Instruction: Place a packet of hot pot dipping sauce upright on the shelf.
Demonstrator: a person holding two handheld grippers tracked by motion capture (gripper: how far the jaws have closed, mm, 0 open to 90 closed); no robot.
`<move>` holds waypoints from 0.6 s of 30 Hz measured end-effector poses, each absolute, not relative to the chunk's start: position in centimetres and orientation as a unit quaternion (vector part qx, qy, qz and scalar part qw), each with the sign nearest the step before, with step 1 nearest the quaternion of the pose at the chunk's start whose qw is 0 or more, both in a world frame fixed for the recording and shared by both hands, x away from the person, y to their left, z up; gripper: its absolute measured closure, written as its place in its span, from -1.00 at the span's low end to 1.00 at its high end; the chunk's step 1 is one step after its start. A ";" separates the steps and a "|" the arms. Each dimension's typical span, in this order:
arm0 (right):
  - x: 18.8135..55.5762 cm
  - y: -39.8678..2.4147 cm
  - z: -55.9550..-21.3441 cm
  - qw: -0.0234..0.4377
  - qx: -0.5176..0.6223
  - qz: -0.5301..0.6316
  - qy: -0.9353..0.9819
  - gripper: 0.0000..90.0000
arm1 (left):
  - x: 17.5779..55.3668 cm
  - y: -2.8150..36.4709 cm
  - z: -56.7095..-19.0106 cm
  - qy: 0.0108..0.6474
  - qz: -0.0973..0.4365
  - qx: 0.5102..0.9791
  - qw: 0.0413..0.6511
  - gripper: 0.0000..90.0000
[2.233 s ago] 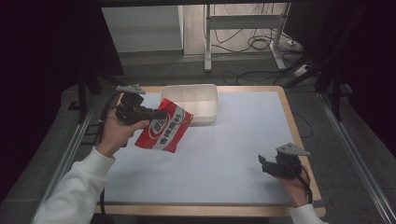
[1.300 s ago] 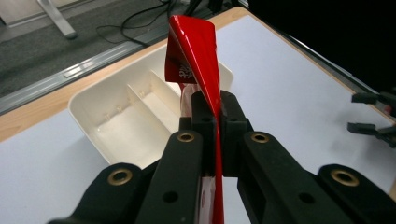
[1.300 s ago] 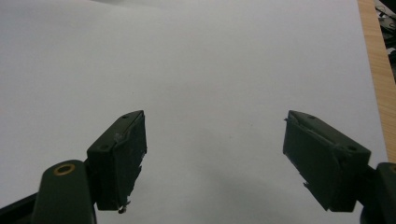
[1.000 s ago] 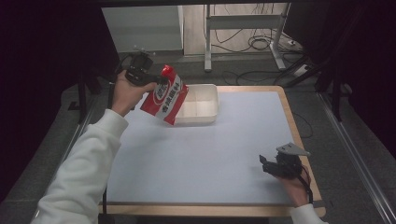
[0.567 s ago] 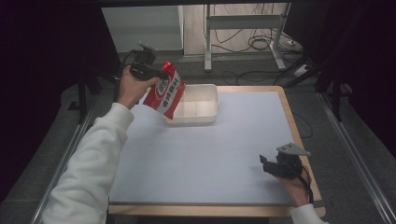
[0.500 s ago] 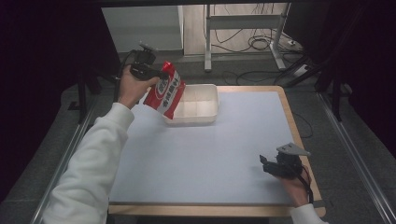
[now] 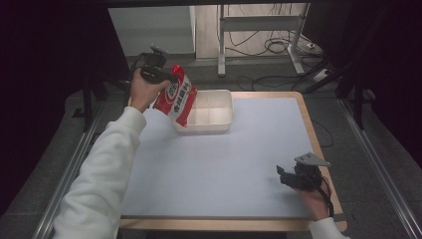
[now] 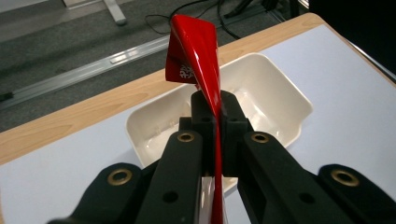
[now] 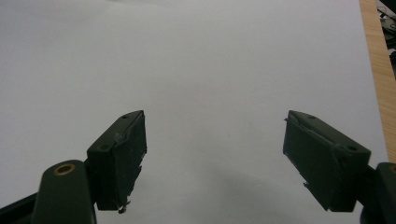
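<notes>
The left gripper (image 7: pixel 158 74) is hanging in the air just left of the white tray (image 7: pixel 223 119), off the far left corner of the surface (image 7: pixel 219 164). Its jaws are pinching the top edge of a red packet (image 7: pixel 176 97), and in the left gripper view they are closing flat against the red packet (image 8: pixel 198 51) with nothing but the foil between them. The packet is dangling tilted from that grip, its lower end reaching over the tray's left rim; whether it is touching the rim I cannot tell. The white tray (image 8: pixel 275 88) is sitting on the pale mat near the far wooden edge, and nothing is lying inside it.

Well to the right of the tray, and nearer the person, the right gripper (image 7: pixel 291 178) is resting low by the near right corner of the surface. In the right gripper view its jaws are standing wide apart, holding nothing, with bare mat (image 9: pixel 210 70) between them.
</notes>
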State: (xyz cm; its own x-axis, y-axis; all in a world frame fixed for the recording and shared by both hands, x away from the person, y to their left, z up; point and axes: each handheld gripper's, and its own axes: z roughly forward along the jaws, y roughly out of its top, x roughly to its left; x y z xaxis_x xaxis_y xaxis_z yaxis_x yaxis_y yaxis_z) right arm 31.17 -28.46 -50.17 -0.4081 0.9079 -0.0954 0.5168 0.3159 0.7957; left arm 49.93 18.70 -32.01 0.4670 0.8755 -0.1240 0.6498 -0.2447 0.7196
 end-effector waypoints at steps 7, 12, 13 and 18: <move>31.2 -28.4 -50.2 0.278 0.467 0.350 0.763 -0.53 | 50.2 18.7 -31.4 0.489 0.159 0.774 0.369 0.96; 31.2 -28.5 -50.2 0.280 0.467 0.352 0.761 -0.53 | 50.5 18.0 -31.7 0.483 0.166 0.783 0.354 0.96; 31.2 -28.5 -50.2 0.281 0.467 0.351 0.761 -0.53 | 50.5 17.9 -31.9 0.483 0.167 0.785 0.350 0.96; 31.2 -28.6 -50.2 0.279 0.468 0.351 0.761 -0.53 | 50.7 18.0 -32.8 0.488 0.163 0.788 0.338 0.96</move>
State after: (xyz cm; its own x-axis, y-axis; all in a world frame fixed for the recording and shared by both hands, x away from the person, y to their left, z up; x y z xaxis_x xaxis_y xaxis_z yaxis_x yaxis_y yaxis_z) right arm 31.20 -28.57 -50.25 -0.4055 0.9091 -0.0955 0.5171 0.3143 0.7961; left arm 50.74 18.01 -32.77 0.4714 0.8790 -0.0721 0.6582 -0.2962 0.6921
